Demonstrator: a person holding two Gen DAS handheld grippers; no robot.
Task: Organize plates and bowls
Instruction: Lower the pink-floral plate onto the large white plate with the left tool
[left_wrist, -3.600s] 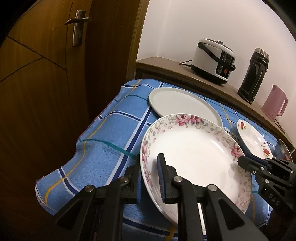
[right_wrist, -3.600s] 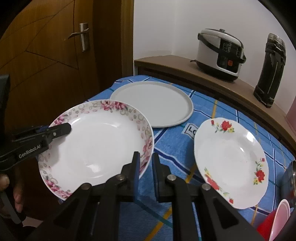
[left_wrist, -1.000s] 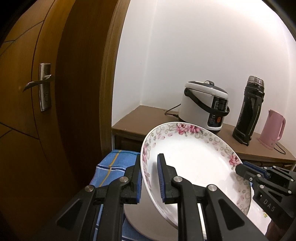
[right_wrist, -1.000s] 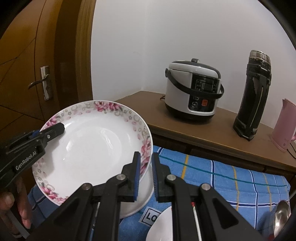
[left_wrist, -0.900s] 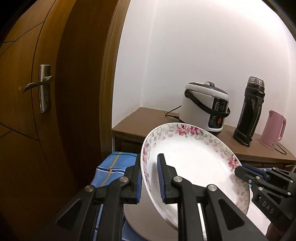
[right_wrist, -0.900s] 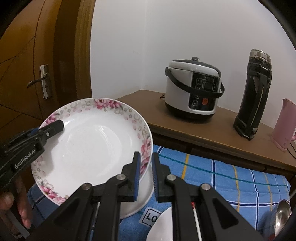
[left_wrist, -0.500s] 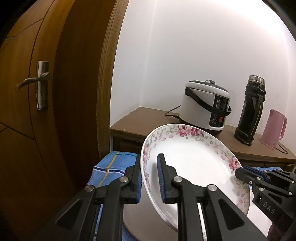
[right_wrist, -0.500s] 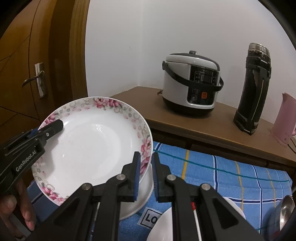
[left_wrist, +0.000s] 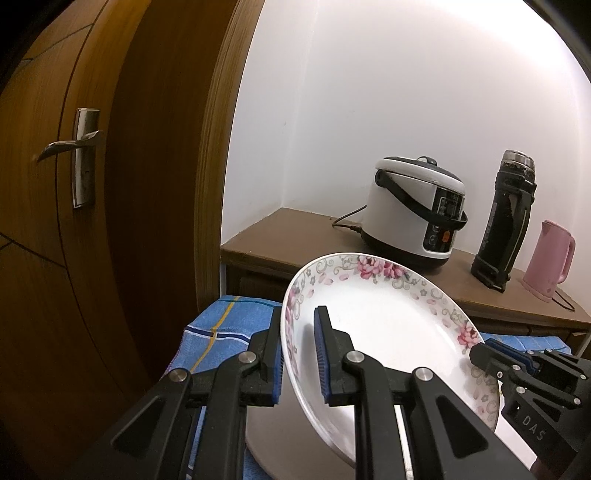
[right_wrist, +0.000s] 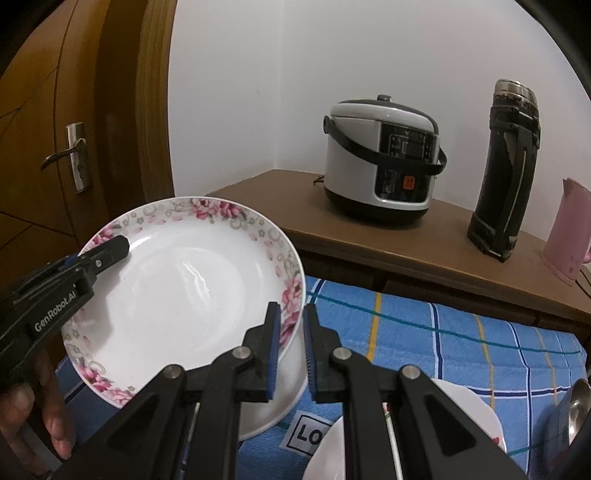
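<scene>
A white plate with a pink flower rim (left_wrist: 388, 332) (right_wrist: 184, 295) hangs tilted in the air, held from both sides. My left gripper (left_wrist: 299, 354) is shut on its left rim. That gripper's tip (right_wrist: 110, 254) also shows in the right wrist view. My right gripper (right_wrist: 291, 347) is shut on the plate's right rim, and its tip (left_wrist: 487, 354) shows in the left wrist view. Below the held plate a plain pale plate (left_wrist: 280, 443) (right_wrist: 273, 410) lies on the blue checked cloth (right_wrist: 443, 332). A white plate with red flowers (right_wrist: 469, 413) lies at the lower right, mostly hidden by my fingers.
A wooden sideboard (right_wrist: 369, 243) behind the table carries a rice cooker (left_wrist: 413, 218) (right_wrist: 380, 162), a black flask (left_wrist: 506, 221) (right_wrist: 506, 166) and a pink kettle (left_wrist: 550, 258). A wooden door with a handle (left_wrist: 74, 155) stands at the left. A metal bowl (right_wrist: 572, 413) sits at the right edge.
Since the earliest frames the flowered plate has been lifted off the cloth and carried over the plain plate. Over the last second it has hardly moved, and both grips are unchanged.
</scene>
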